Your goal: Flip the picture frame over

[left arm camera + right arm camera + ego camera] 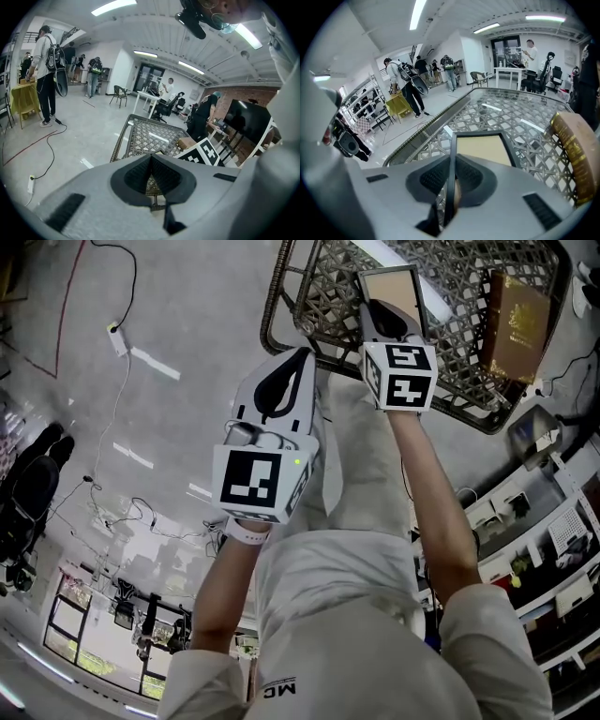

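The picture frame (392, 292) has a dark rim and a tan panel and is held tilted over the lattice-topped metal table (319, 287). My right gripper (371, 309) is shut on the frame's left rim. In the right gripper view the frame (483, 148) runs edge-on between the pads (436, 177), with its tan panel facing up. My left gripper (302, 356) hangs to the left, short of the table's near edge, jaws together and empty. From the left gripper view its pads (136, 174) meet, with the table (140, 136) beyond.
A brown book with gold print (517, 322) lies on the table's right part, also seen as a book (574, 150) beside the frame. A cable and socket (116, 337) lie on the floor at left. Shelves (553, 521) stand at right. People stand far off (47, 70).
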